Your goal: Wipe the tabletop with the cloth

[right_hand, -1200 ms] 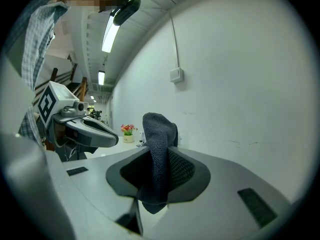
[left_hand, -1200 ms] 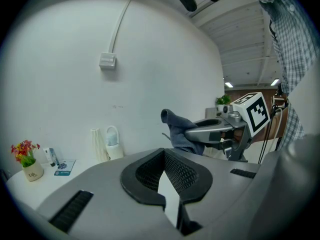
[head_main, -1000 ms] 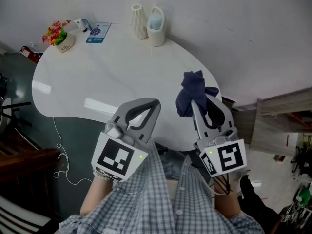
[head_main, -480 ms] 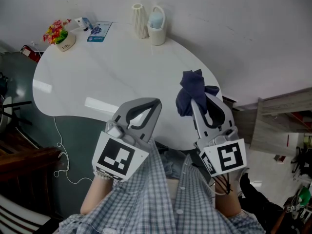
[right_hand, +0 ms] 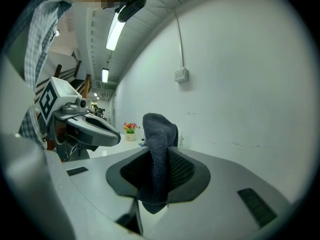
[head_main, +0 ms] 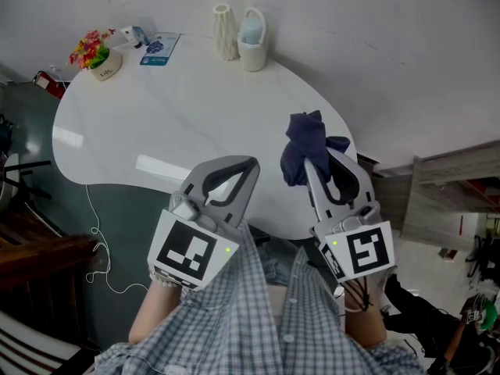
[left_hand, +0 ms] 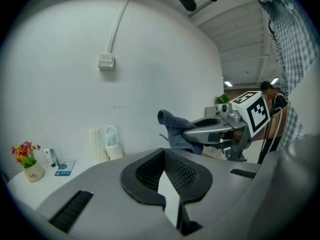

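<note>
Tabletop [head_main: 180, 116]: white, rounded, spread under and ahead of both grippers; near edge just in front of left gripper's jaw tips, right edge beneath right gripper.
Shirt [head_main: 250, 311]: checked, behind both grippers, on the person's arms.
Left gripper [head_main: 250, 165]: held over near edge of tabletop, beside right gripper and apart from it; jaws closed tip to tip with nothing between them, only a slit of white tabletop visible lower down.
Right gripper [head_main: 311, 166]: held over right edge of tabletop; jaws clamped on cloth.
Cloth [head_main: 305, 141]: dark blue, pinched between right gripper's jaws; bunched top standing up past the tips, short tail hanging below them; to the right of left gripper, not touching it; contact with tabletop not clear from any view.
Handled holder [head_main: 251, 41]: white, far ahead of both grippers at back edge of tabletop, pale blue item inside.
Vase [head_main: 224, 33]: white, ribbed, upright, just left of holder, far ahead of left gripper.
Flower pot [head_main: 98, 57]: red and yellow blooms, far ahead and left of left gripper.
Card [head_main: 158, 51]: blue, flat, between pot and vase, well ahead of left gripper.
</note>
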Motion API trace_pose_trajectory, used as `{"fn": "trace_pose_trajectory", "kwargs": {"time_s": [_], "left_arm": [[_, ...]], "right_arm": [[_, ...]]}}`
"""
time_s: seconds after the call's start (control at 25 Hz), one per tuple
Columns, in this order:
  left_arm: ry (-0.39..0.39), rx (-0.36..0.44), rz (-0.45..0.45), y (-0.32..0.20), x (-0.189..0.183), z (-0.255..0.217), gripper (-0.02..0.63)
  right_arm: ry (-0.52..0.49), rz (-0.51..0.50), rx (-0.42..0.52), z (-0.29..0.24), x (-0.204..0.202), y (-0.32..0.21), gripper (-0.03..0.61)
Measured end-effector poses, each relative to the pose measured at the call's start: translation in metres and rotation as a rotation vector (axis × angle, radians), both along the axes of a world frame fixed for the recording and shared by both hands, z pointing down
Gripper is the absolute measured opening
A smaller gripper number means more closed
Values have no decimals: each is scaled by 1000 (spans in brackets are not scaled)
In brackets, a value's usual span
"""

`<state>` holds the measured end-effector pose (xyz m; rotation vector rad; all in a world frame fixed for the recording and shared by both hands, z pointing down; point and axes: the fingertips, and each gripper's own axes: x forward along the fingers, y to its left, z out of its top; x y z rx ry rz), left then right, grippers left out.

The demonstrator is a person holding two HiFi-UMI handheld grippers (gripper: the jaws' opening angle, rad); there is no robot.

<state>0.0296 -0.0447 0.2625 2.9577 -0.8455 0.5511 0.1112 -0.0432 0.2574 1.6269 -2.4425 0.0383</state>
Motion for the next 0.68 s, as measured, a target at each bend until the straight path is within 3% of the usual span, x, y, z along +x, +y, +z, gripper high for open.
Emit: {"fn": "trace_pose_trajectory", "kwargs": {"time_s": [0.68], "left_arm": [[1, -1, -2, 0, -1, 1, 5]], "right_arm": [[3, 2, -15, 5, 0, 1, 83]]}}
